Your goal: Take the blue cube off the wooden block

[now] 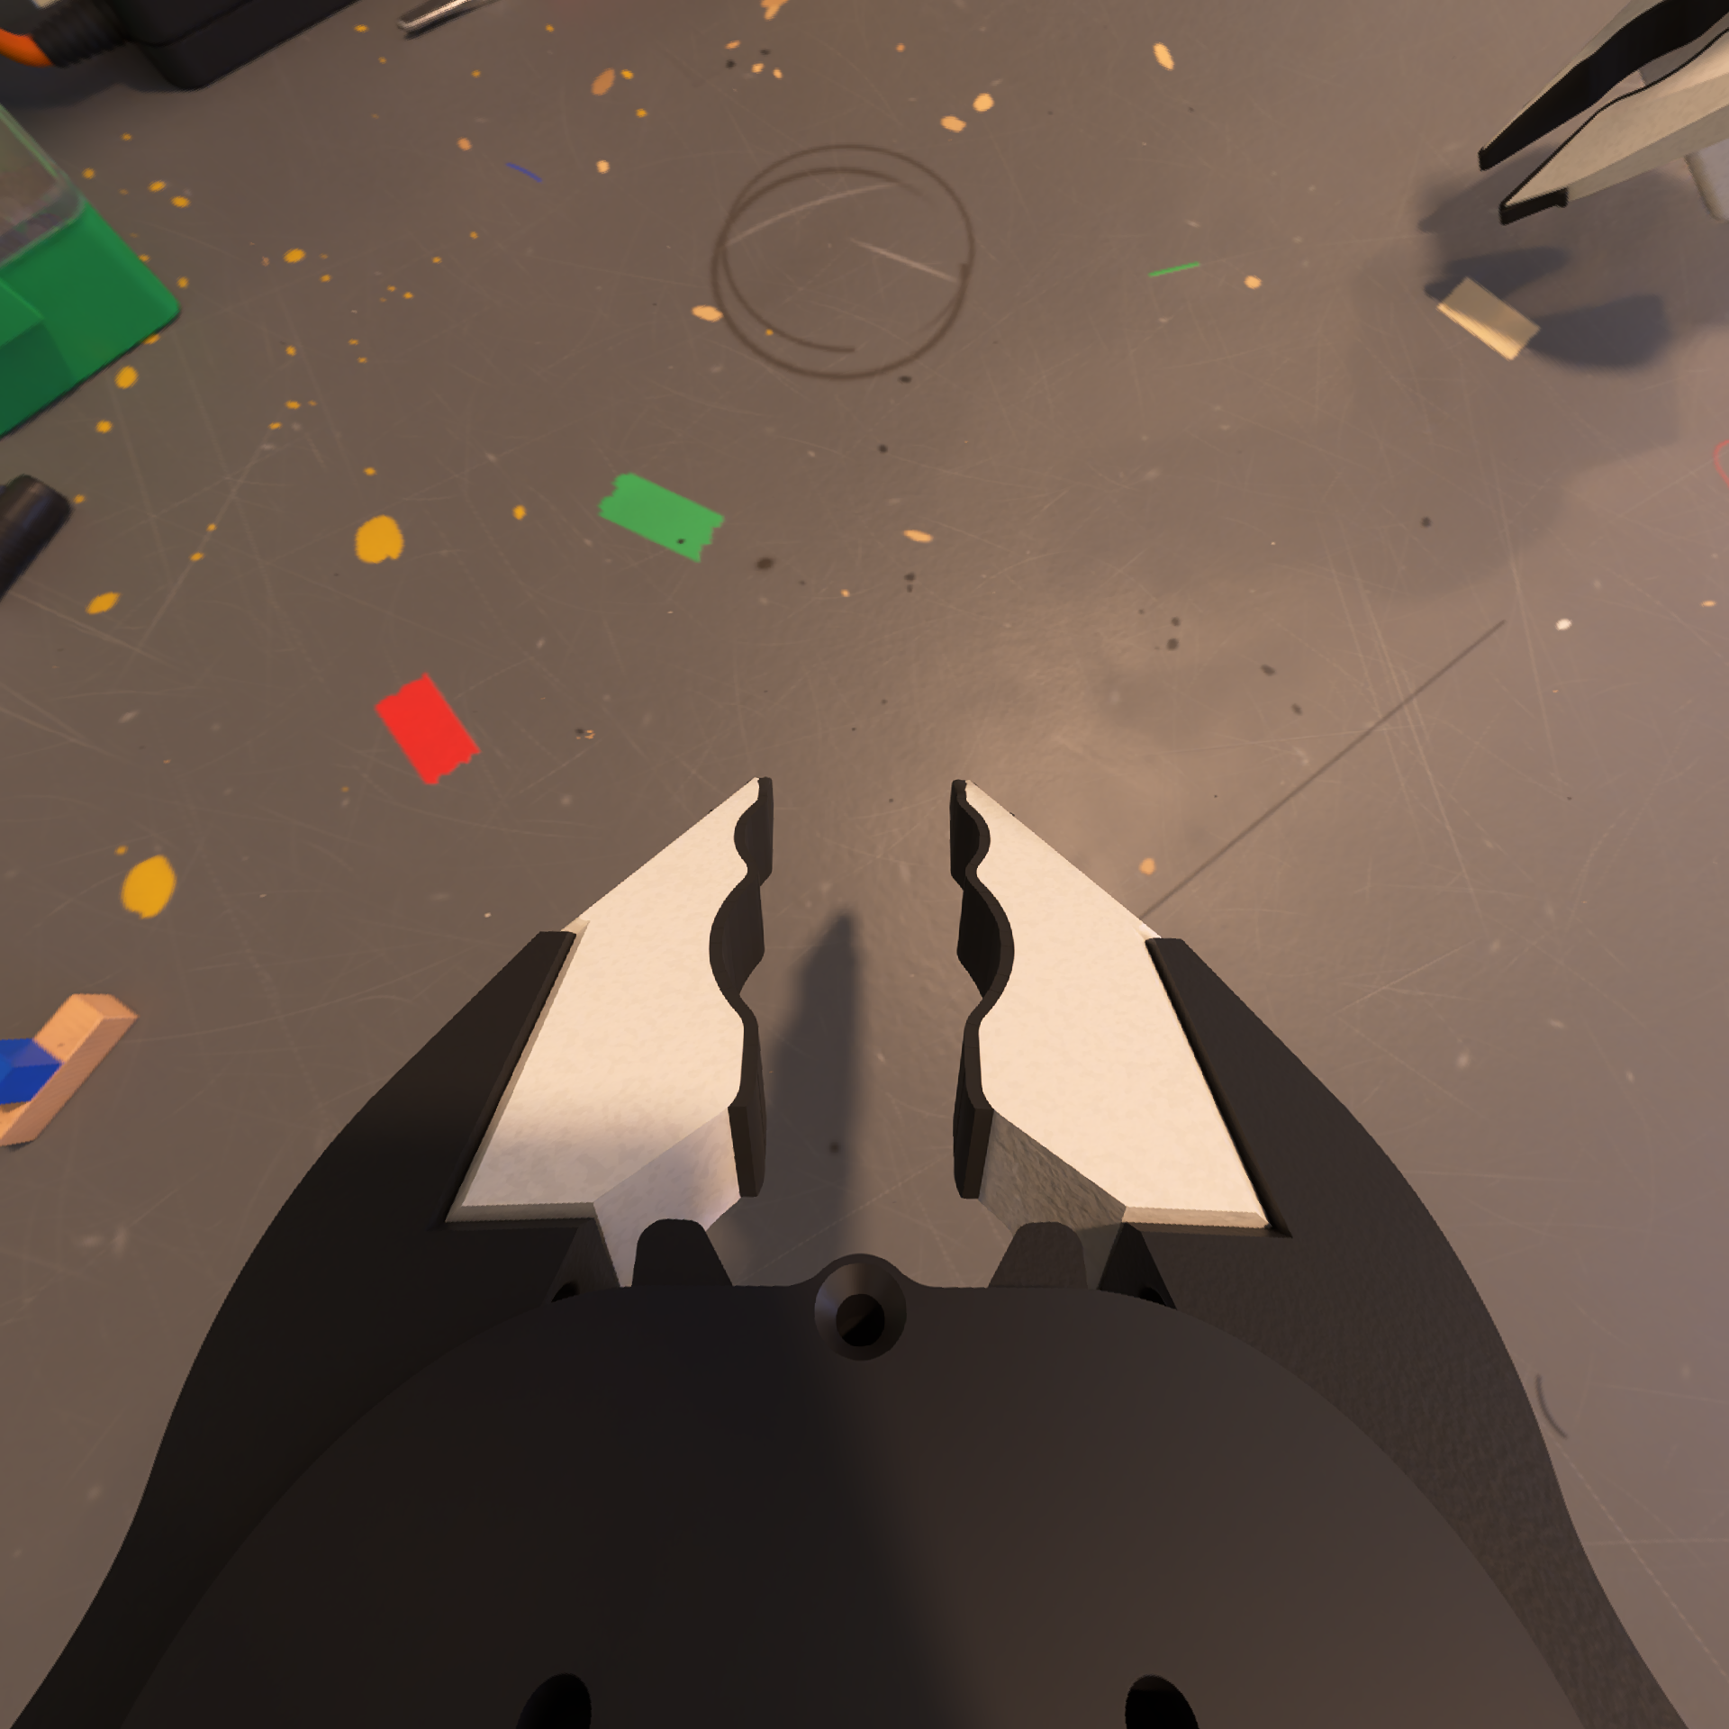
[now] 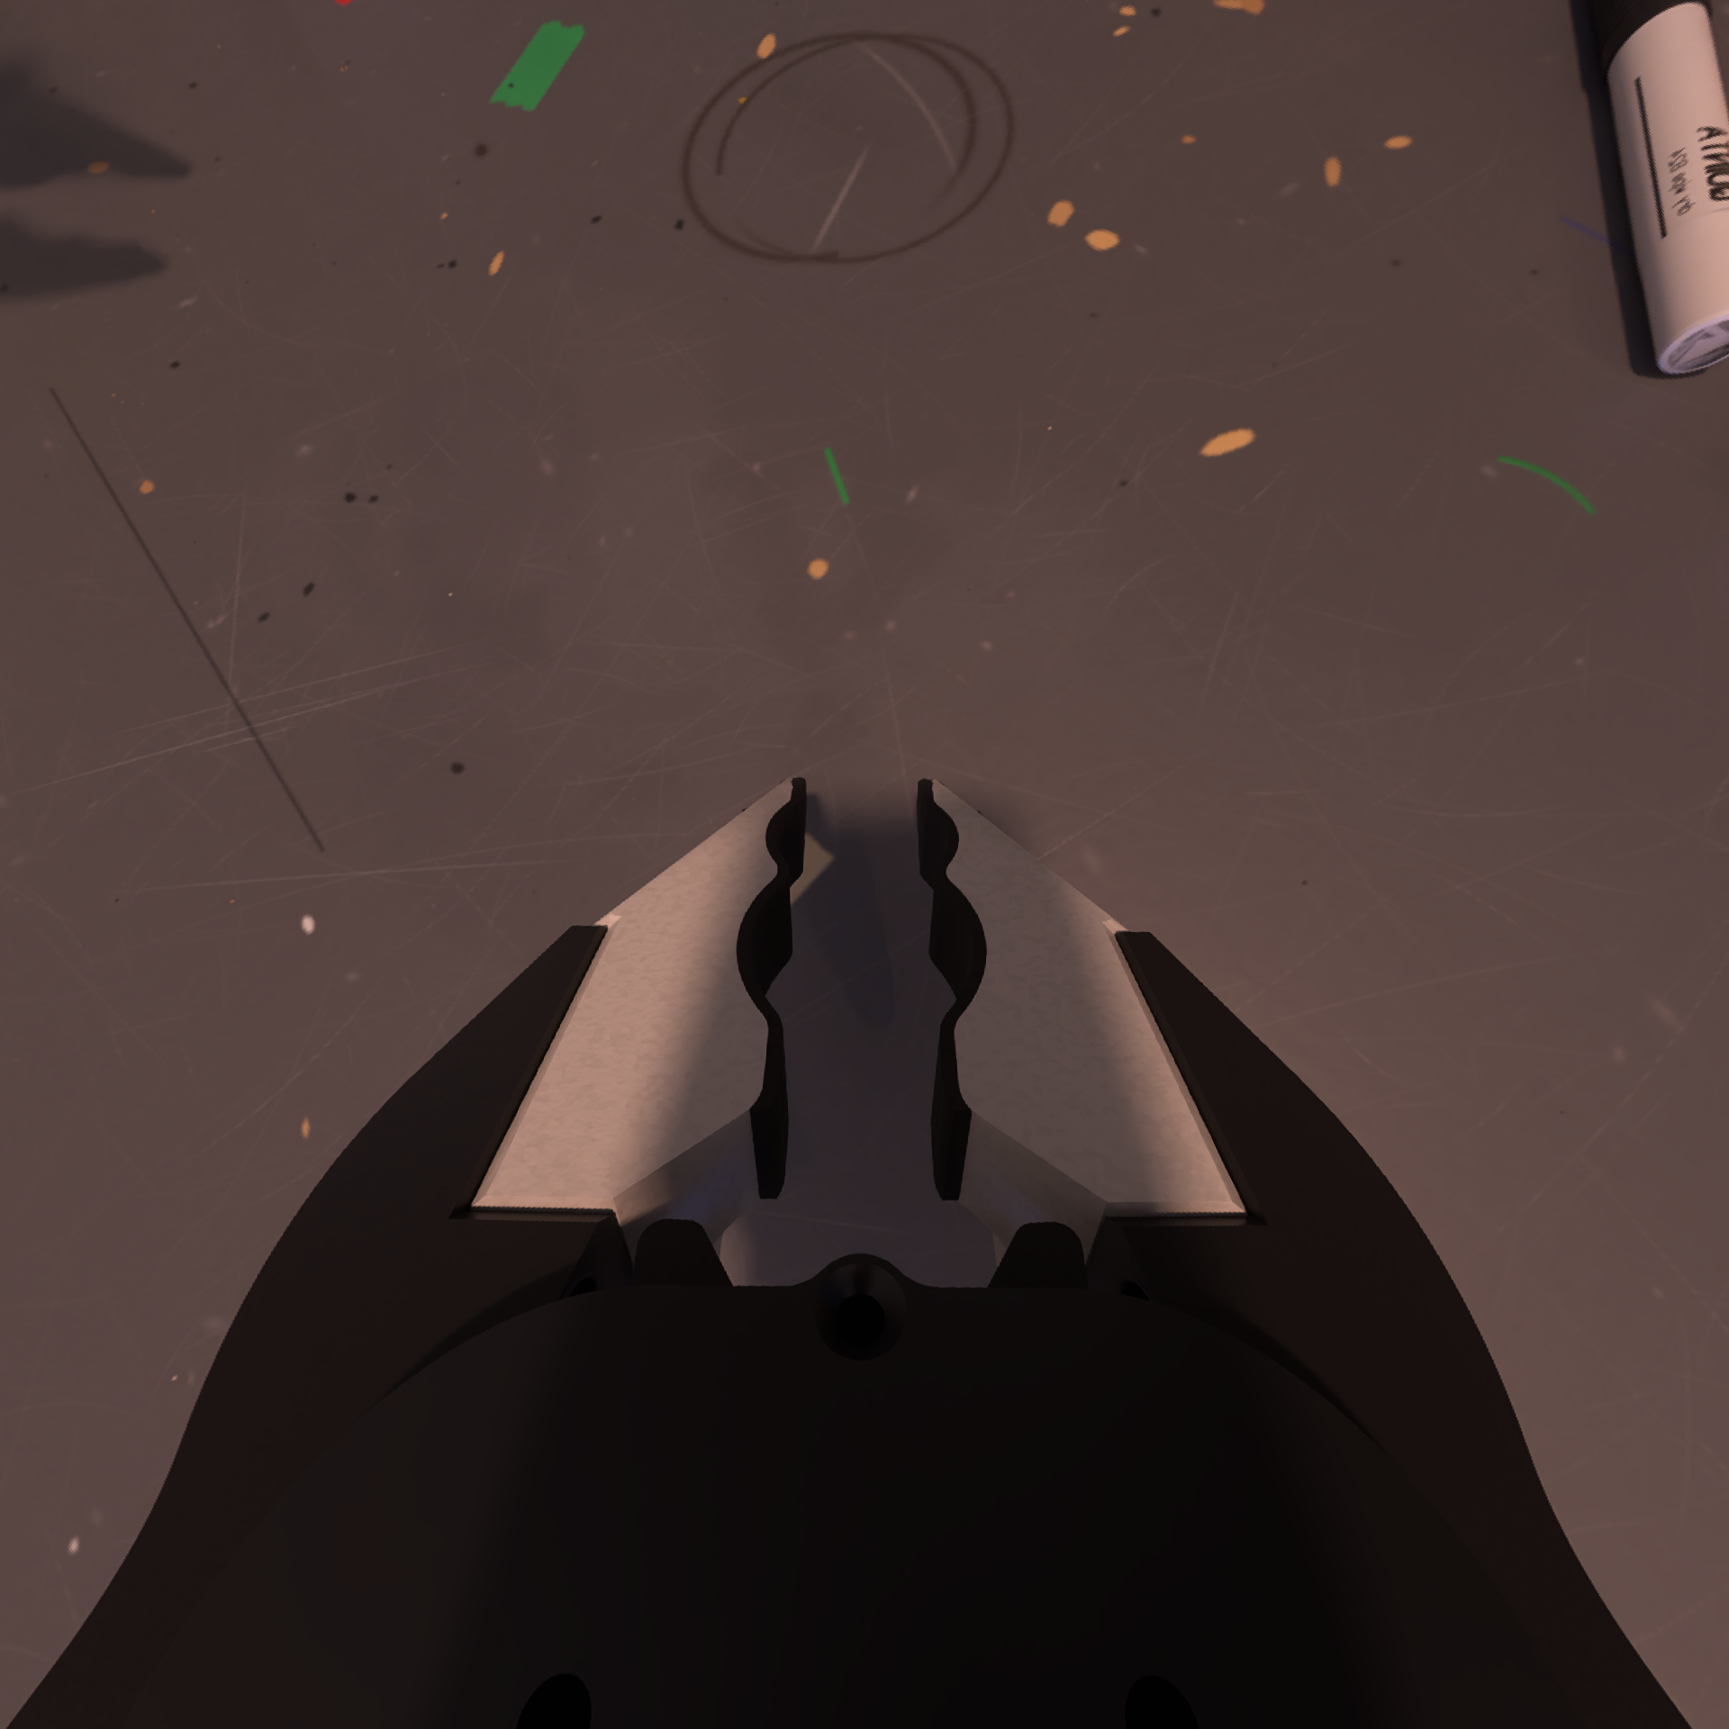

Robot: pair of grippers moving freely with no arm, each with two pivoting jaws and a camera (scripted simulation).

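The blue cube (image 1: 23,1067) sits on the light wooden block (image 1: 79,1053) at the far left edge of the left wrist view, partly cut off by the frame. My left gripper (image 1: 861,791) is open and empty above the grey tabletop, well to the right of the block. My right gripper (image 2: 861,791) is partly open with nothing between its fingers, low over the bare table. It also shows in the left wrist view (image 1: 1520,187) at the top right. The cube and the block do not appear in the right wrist view.
A green box (image 1: 65,309) with a clear part stands at the left. A black cylinder (image 1: 28,524) lies below it. A green patch (image 1: 660,515), a red patch (image 1: 426,730) and a pale strip (image 1: 1488,318) mark the table. A white marker (image 2: 1665,187) lies at the top right.
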